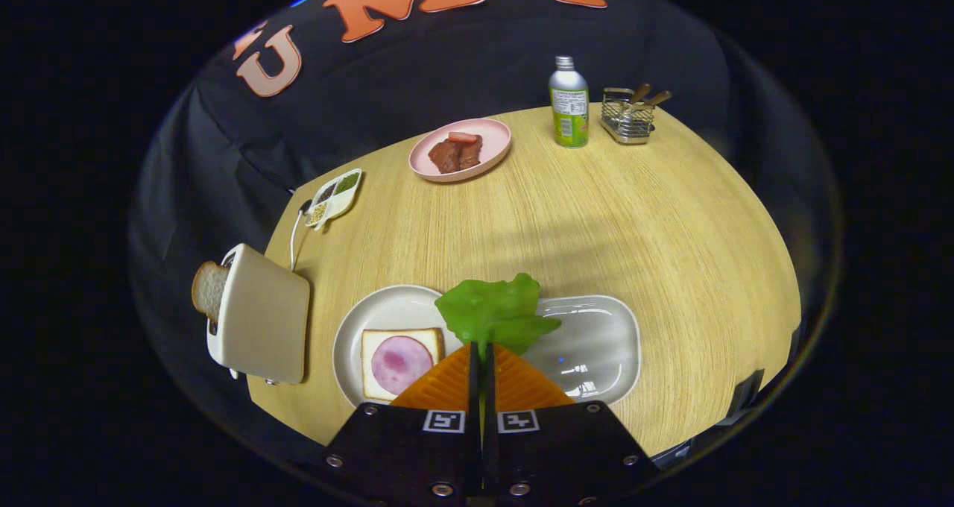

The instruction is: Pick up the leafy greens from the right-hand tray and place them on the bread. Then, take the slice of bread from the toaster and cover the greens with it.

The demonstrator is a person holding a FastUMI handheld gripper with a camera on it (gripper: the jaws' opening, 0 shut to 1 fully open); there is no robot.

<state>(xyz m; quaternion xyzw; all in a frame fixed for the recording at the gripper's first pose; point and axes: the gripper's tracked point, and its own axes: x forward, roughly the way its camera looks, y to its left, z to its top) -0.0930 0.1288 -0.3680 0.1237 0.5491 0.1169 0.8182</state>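
Black cloth backed the round pale-wood table [596, 216]. Pinched tight between the tool's [481, 354] fingers, the crinkled green leafy greens [496, 309] hung over the gap between the empty oblong white tray [604, 343] and the round white plate [387, 313]. From the greens, the ham-topped square bread slice [401, 361] lay to the left and nearer; the cream toaster [261, 324] with its upright slice [209, 289] stood farther left.

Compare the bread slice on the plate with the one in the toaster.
The bread slice on the plate lies flat; the slice in the toaster stands on edge, sticking partly out of the slot. The plate slice carries a round pink slice of meat; the toaster slice is bare. Both are pale with a tan crust. The gripper is shut on the leafy greens.
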